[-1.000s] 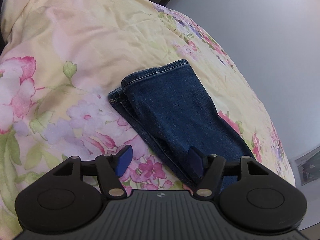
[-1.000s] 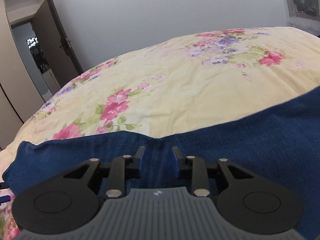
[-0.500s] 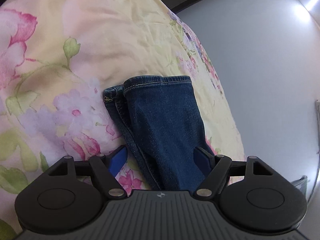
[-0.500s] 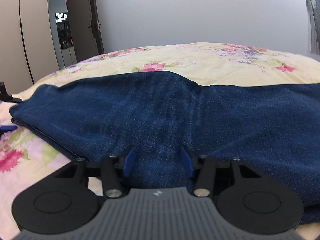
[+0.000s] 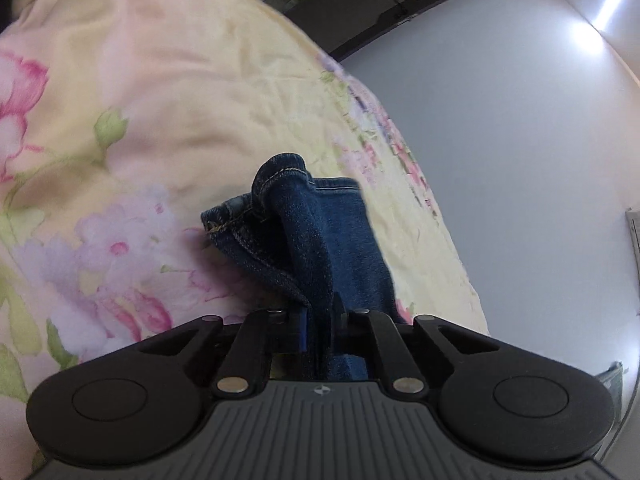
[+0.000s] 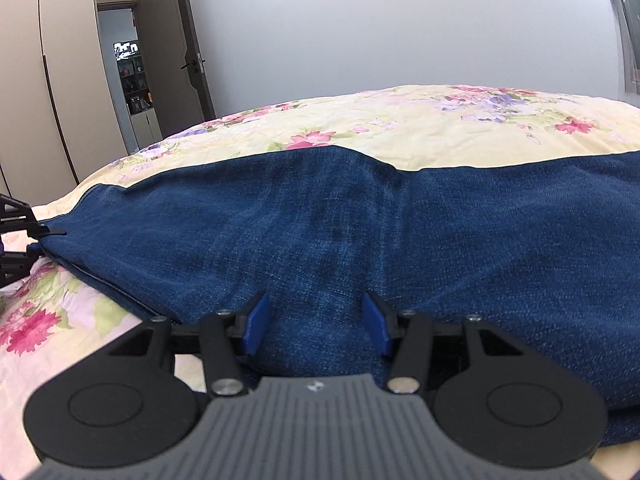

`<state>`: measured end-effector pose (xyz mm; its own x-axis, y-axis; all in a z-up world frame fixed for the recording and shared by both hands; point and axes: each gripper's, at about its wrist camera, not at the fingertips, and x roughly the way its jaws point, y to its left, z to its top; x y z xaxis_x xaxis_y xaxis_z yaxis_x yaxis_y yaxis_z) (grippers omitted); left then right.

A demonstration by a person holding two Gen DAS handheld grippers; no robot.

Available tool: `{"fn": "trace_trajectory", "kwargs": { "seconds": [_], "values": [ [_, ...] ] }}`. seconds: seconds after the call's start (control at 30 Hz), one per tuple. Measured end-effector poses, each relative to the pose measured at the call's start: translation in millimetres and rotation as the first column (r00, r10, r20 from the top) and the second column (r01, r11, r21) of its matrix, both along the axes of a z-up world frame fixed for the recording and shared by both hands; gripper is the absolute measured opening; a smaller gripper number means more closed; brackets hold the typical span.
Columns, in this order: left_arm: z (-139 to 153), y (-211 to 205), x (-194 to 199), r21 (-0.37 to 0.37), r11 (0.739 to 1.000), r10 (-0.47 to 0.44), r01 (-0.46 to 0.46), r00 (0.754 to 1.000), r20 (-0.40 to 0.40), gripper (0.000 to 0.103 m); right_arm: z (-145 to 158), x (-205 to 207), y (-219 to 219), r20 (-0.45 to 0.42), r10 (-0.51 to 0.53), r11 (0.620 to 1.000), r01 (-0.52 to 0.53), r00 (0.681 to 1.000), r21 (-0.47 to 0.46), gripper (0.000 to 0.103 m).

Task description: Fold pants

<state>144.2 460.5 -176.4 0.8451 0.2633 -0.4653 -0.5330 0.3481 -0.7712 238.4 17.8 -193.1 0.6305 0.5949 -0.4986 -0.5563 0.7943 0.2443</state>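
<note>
Okay, dark blue jeans (image 6: 360,240) lying flat across a pale yellow floral bedspread (image 6: 400,120), stretched out left to right in the right wrist view. Folded lengthwise already, judging by the doubled edge low on the left. Left gripper (image 5: 318,320) clamped tight on the leg end of the jeans (image 5: 320,240), denim bunched up and pinched between the blue pads, hem cuff (image 5: 280,172) puckered and lifted a bit off the bedspread (image 5: 160,100). Also just visible as black linkage (image 6: 16,236) at the far left edge of the right wrist view, right at the tip of the leg. Right gripper (image 6: 316,324) parked over the wider middle part of the jeans, jaws spread fairly wide with denim sitting between the blue pads (image 6: 256,324) but not squeezed. Can't tell if the fingertips actually press into the fabric. Grey wall (image 6: 400,20) behind the bed, open door (image 6: 176,48) and wardrobe (image 6: 40,80) off to the left.
</note>
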Motion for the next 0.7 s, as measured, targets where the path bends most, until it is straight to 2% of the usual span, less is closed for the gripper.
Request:
{"fn": "trace_trajectory", "kwargs": {
  "seconds": [0.13, 0.2, 0.3, 0.43, 0.5, 0.6, 0.67, 0.7],
  "values": [
    [41.9, -22.5, 10.5, 0.152, 0.986, -0.072, 0.065, 0.996, 0.043, 0.007, -0.1, 1.7, -2.3, -0.009, 0.000, 1.000, 0.000, 1.000, 0.016, 0.049],
    [62.8, -41.2, 16.8, 0.239, 0.965, -0.123, 0.108, 0.991, 0.050, 0.007, -0.8, 3.1, -5.4, -0.020, 0.000, 0.999, 0.001, 1.000, 0.036, 0.049],
    [85.1, -70.3, 28.9, 0.368, 0.914, -0.197, 0.172, 0.980, 0.032, 0.007, -1.0, 4.2, -8.4, -0.032, -0.001, 0.998, 0.002, 1.000, 0.057, 0.049],
    [102.7, -106.3, 48.4, 0.496, 0.827, -0.301, 0.265, 0.954, -0.009, 0.007, -0.9, 4.5, -9.6, -0.037, 0.000, 0.998, 0.002, 0.999, 0.064, 0.049],
    [106.2, -124.6, 58.0, 0.561, 0.756, -0.363, 0.338, 0.929, -0.070, 0.007, -1.2, 5.0, -11.0, -0.042, 0.001, 0.997, 0.002, 0.999, 0.073, 0.049],
    [102.2, -159.1, 77.4, 0.647, 0.602, -0.451, 0.467, 0.868, -0.206, 0.007, -2.0, 6.0, -14.3, -0.052, 0.002, 0.996, 0.003, 0.999, 0.092, 0.049],
    [96.7, -185.3, 81.6, 0.676, 0.510, -0.491, 0.533, 0.825, -0.279, 0.008, -2.3, 7.0, -15.8, -0.058, 0.003, 0.995, 0.003, 0.998, 0.104, 0.049],
    [91.5, -194.8, 84.7, 0.679, 0.478, -0.505, 0.557, 0.807, -0.306, 0.008, -2.7, 7.4, -16.8, -0.061, 0.003, 0.994, 0.004, 0.998, 0.110, 0.049]
  ]
}}
